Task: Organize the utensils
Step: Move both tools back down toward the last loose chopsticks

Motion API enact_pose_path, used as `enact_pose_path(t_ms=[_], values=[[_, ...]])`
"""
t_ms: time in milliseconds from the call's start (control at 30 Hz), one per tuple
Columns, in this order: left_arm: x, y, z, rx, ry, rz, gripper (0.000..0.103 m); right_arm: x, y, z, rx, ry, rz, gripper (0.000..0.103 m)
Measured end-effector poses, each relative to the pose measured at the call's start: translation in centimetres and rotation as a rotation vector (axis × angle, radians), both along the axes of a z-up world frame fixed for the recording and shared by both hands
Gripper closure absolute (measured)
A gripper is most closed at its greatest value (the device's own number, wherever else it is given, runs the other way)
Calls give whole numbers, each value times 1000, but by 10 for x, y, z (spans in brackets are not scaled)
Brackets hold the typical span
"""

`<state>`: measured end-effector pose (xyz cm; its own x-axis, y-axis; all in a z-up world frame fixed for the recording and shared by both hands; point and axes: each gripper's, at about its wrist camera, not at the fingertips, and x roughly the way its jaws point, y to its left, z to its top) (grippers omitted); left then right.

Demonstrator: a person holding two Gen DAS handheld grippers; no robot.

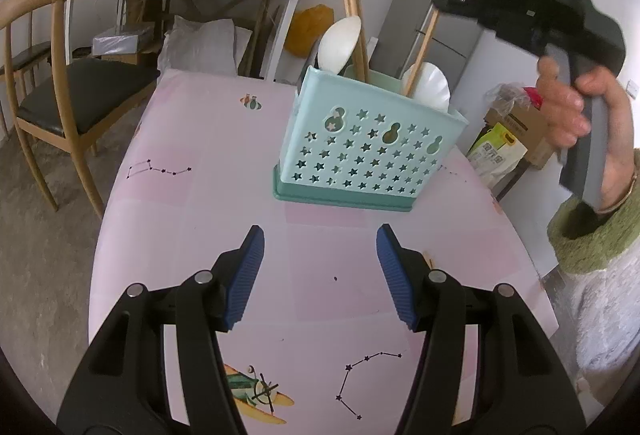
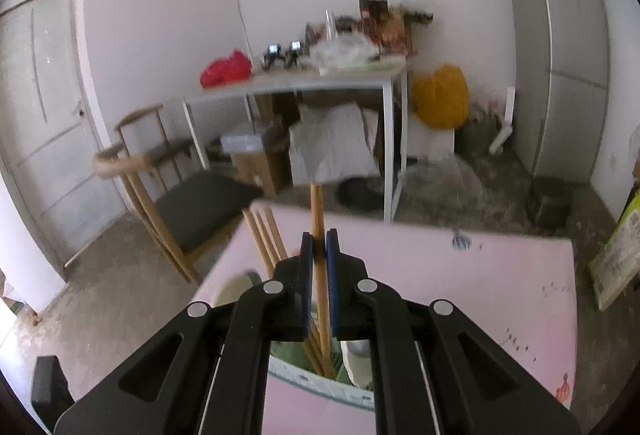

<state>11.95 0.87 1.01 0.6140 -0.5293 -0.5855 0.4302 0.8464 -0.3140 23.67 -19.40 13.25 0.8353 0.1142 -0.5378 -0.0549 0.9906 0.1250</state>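
The chopstick (image 2: 319,219) is a light, stiff, slick wooden stick, pinched mid-shaft in the right gripper (image 2: 319,247) jaws, right above the caddy (image 1: 368,139) on the pink desk (image 1: 192,195). Left gripper (image 1: 320,275) jaws hang released, nothing between them.

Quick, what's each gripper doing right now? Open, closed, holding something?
Left gripper: open, nothing between its pads, above the pink table.
Right gripper: closed on a wooden chopstick, over the utensil basket.

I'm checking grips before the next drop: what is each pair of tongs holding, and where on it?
The right tongs clamp one wooden chopstick a little below its upper end, over the utensil basket. The left tongs are open and hold nothing.
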Motion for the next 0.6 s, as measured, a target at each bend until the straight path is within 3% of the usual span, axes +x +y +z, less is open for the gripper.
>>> enact_pose_path(t_ms=[133, 267, 467, 600], values=[[-1, -1, 0, 7, 0, -6, 47, -9, -6, -1, 9, -1, -18, 94], [-4, -6, 1, 13, -3, -15, 46, -29, -17, 12, 28, -55, -50, 67], [-16, -20, -1, 22, 7, -85, 47, -85, -42, 20, 64, -111, -96, 63], [-27, -45, -11, 26, 46, -182, 53, -121, -53, -16, 92, -32, -128, 63]])
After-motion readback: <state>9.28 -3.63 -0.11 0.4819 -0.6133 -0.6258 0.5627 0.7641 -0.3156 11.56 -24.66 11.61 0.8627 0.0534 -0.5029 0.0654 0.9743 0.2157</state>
